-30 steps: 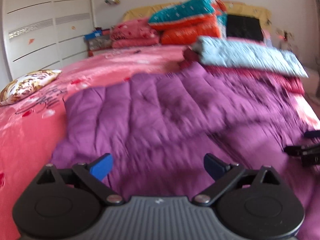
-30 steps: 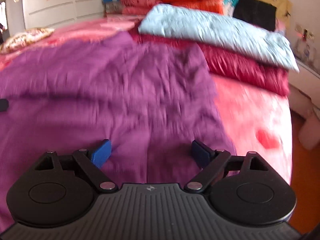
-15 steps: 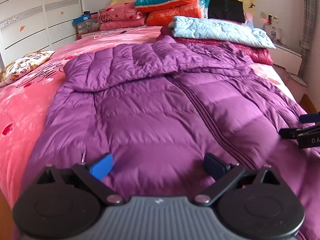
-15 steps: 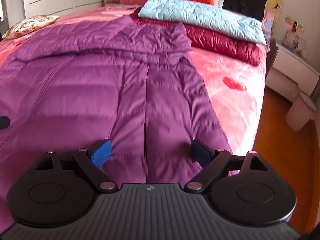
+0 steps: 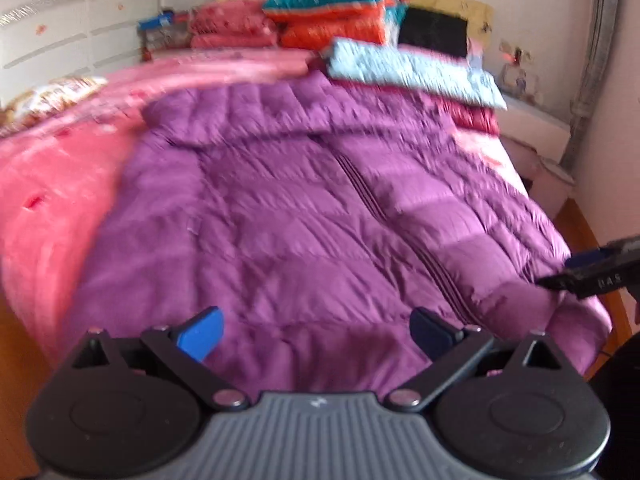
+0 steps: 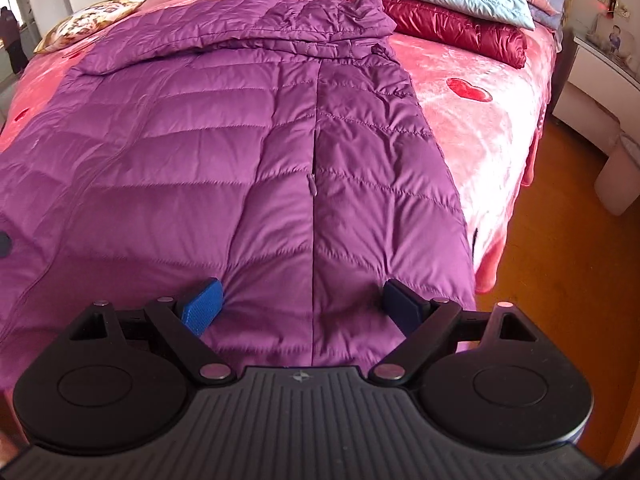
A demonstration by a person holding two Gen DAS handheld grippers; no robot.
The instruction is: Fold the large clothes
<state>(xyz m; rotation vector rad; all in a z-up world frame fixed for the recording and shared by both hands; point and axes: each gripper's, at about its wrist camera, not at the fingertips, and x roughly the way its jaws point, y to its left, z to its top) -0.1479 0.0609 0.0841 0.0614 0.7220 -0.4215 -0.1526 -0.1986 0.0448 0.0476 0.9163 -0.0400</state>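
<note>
— Where does the purple down coat [image 6: 248, 152] lie?
— Spread flat across the bed [image 6: 480, 112], hem at its near edge.
— Your fingers?
— Left gripper [image 5: 316, 330] and right gripper [image 6: 302, 306] both spread apart, empty, hem fabric between the pads.

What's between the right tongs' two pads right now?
Only the purple down coat, its hem panel with a vertical seam, sits between the open right tongs; clearest in the right wrist view.
</note>
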